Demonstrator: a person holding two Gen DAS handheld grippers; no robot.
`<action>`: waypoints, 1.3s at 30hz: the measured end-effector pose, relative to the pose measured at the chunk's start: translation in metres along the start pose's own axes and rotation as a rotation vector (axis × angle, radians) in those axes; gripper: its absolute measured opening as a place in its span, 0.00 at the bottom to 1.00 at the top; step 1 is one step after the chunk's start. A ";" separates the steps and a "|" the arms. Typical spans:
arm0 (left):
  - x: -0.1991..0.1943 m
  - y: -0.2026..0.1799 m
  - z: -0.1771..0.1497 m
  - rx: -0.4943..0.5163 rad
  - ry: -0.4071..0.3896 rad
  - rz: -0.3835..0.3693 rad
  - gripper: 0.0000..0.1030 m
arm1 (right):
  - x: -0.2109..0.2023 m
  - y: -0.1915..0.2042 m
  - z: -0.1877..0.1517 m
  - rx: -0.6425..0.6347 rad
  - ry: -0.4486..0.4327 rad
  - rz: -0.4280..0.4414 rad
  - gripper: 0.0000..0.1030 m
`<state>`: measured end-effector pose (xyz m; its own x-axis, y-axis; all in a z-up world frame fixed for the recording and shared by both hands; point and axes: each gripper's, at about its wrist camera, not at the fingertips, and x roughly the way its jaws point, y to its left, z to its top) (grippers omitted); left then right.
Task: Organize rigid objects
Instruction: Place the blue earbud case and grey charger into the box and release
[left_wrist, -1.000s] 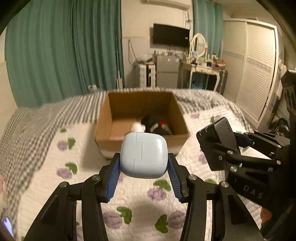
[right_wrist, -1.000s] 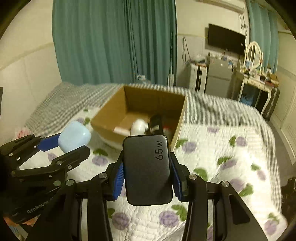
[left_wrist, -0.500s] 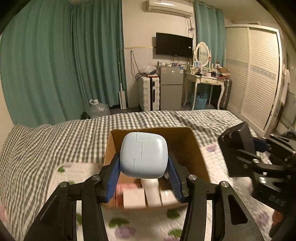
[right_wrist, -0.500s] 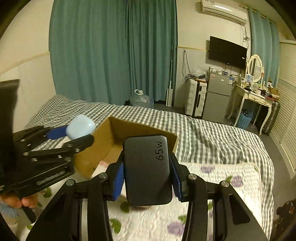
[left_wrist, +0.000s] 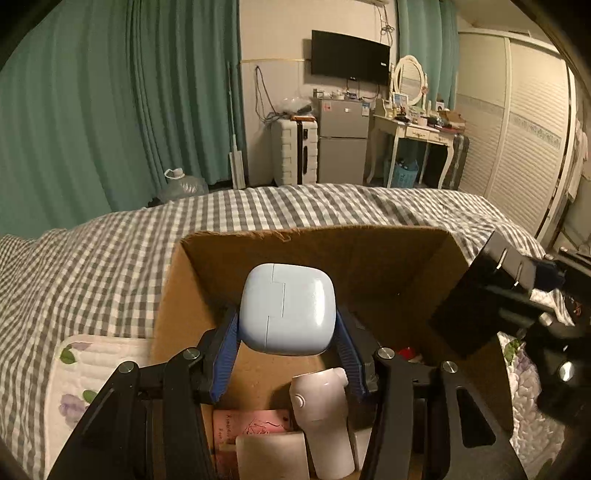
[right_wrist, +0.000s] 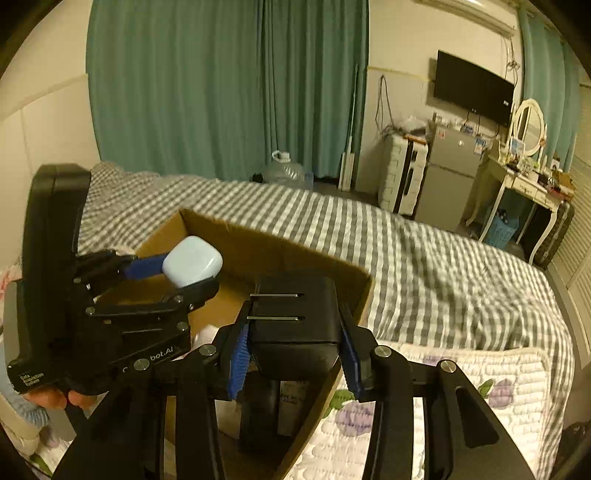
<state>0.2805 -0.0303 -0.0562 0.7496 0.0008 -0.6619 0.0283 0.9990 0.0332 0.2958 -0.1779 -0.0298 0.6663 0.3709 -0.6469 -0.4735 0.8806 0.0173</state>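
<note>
My left gripper (left_wrist: 287, 345) is clamped on a pale blue earbud case (left_wrist: 287, 308), blue pads (left_wrist: 227, 347) pressed to both its sides — held above the open cardboard box (left_wrist: 369, 254), over its left part. My right gripper (right_wrist: 294, 341) is closed tight on a black charger block (right_wrist: 295, 325), its two flat prongs facing up, held over the box's right wall (right_wrist: 332, 387).

Inside the box: a white handheld device (left_wrist: 325, 417) lying lengthwise, a pink printed packet (left_wrist: 247, 424) beside it with lettering too blurred to read, a white block (left_wrist: 271, 456) in front, something red (left_wrist: 406, 352) at the right.

Readable writing — "bot.AI" on the left gripper's body (right_wrist: 162, 354), and a small label "Data ... System" on its handle (right_wrist: 31, 378), middle word unclear.

The box sits on a bed with a grey checked cover (left_wrist: 92, 266) and a floral quilt (right_wrist: 461, 387).
</note>
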 end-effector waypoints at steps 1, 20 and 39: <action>0.001 0.000 -0.001 0.003 0.007 0.005 0.51 | -0.002 0.001 -0.001 0.001 0.001 0.001 0.40; -0.056 0.056 0.007 -0.131 -0.055 0.103 0.56 | 0.052 0.044 0.030 -0.101 0.091 -0.004 0.40; -0.067 0.053 0.009 -0.168 -0.071 0.110 0.56 | 0.017 0.020 0.046 0.017 -0.006 0.021 0.41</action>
<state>0.2380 0.0223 -0.0034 0.7871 0.1135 -0.6063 -0.1630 0.9863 -0.0269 0.3234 -0.1404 -0.0054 0.6599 0.3910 -0.6417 -0.4774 0.8776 0.0438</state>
